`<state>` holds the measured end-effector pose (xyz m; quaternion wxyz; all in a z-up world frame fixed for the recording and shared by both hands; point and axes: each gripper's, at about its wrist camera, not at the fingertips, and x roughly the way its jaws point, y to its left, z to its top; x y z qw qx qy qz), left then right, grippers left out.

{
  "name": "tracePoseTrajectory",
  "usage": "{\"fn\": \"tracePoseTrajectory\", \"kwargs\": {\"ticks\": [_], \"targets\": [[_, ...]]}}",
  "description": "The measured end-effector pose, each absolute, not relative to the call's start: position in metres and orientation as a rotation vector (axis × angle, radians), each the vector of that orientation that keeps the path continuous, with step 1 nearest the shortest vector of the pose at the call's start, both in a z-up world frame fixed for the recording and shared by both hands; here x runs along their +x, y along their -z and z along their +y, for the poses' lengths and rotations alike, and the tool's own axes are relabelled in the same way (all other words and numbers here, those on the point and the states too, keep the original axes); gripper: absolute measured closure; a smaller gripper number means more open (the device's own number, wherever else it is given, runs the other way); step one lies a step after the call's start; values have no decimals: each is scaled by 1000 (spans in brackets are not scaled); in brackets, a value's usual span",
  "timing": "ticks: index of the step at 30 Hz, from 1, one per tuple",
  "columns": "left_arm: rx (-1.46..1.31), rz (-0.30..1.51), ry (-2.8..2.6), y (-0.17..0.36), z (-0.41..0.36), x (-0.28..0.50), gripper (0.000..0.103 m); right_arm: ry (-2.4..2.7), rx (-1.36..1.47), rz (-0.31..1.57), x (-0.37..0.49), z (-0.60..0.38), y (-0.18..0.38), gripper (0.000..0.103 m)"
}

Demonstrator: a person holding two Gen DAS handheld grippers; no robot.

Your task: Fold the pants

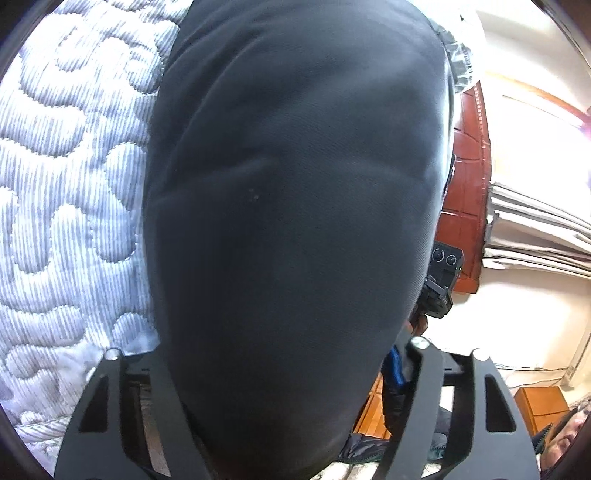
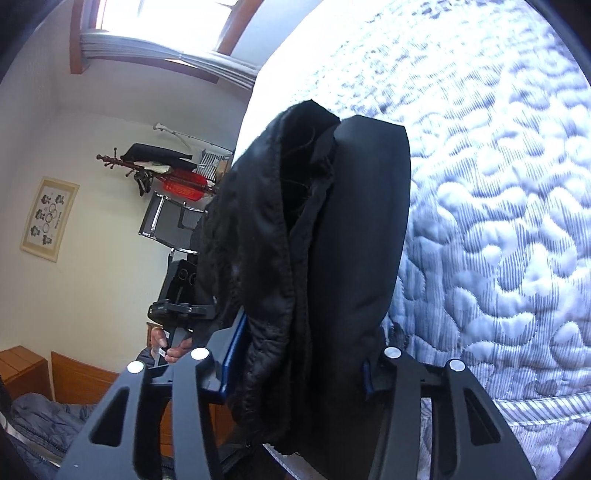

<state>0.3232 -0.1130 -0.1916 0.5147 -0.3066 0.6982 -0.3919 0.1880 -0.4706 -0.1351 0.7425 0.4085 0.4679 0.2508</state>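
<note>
In the left wrist view, the black two-finger left gripper [image 1: 280, 424] is nearest and is closed on the black cloth pants [image 1: 295, 206], which hang in front and cover most of the view. The black right gripper [image 2: 295, 373] also clamps the pants [image 2: 332, 258], with the fleecy lining showing on the left. Behind the pants lies the white-and-grey quilted mattress [image 2: 498, 229], and far left are a hand [image 2: 177, 345] and a red basket [image 2: 184, 186].

Blown-out window [image 2: 122, 18] glare (fisheye edges)
</note>
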Motion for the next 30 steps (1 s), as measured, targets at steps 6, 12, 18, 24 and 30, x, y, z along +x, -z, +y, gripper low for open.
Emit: {"fn": "tracePoseTrajectory", "kwargs": {"ticks": [6,12,18,24,30], "targets": [[-777,1621,988,190,-109,317,56,-554,845,1001,193,-468,111,54],[-778,1569,1016,174,-109,311,60,-550,836,983,199,-468,98,54],[-757,1532,1034,158,-116,313,62,-539,827,966,206,-472,88,54],[-739,1496,1033,152,-118,325,62,-548,777,933,219,-475,69,54],[-707,1434,1047,146,-115,349,62,-552,763,900,247,-481,50,54]]}}
